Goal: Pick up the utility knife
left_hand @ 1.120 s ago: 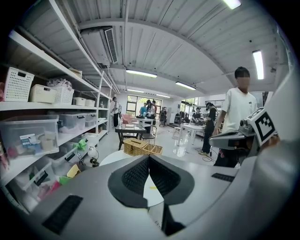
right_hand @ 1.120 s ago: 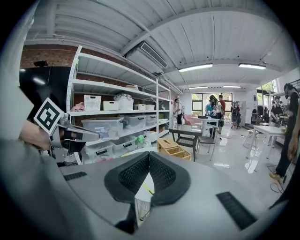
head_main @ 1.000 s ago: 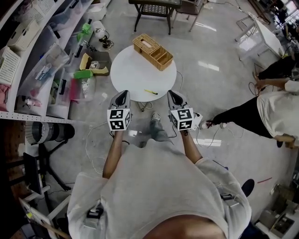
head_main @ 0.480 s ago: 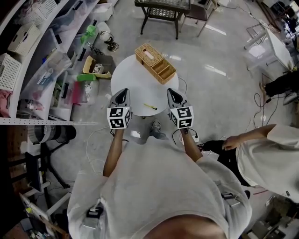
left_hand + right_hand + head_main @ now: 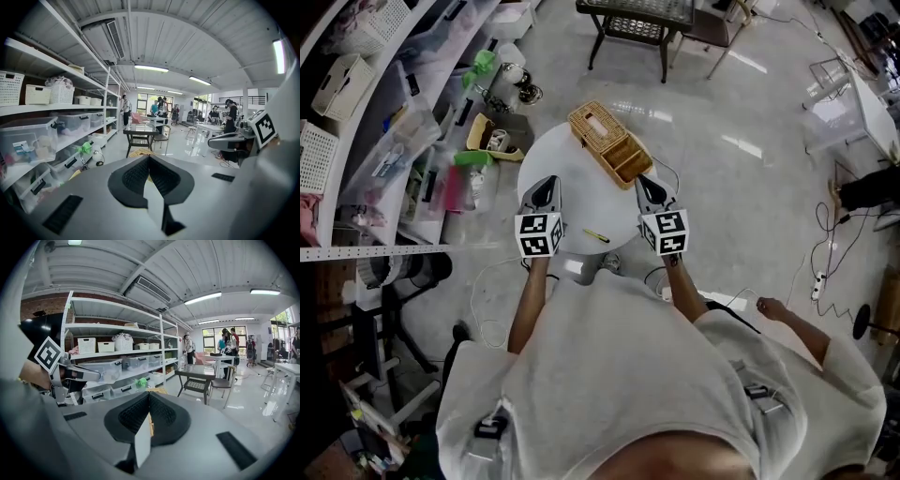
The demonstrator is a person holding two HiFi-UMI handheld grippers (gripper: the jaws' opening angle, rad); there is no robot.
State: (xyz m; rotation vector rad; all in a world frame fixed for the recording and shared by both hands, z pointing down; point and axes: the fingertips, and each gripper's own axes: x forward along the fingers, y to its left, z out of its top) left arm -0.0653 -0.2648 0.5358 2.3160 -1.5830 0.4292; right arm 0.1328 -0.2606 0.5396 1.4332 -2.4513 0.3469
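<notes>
Head view | round white table (image 5: pixel 572 187), glossy floor (image 5: pixel 722 216), shelves (image 5: pixel 384 122) | left gripper (image 5: pixel 547 183), right gripper (image 5: pixel 643 181) closed, empty

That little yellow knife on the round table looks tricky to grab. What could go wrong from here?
The utility knife lies flat near the table edge, so a clumsy nudge might knock it off. Both the left gripper and right gripper are shut; one must open first. Floor cables could trip the person.
</notes>
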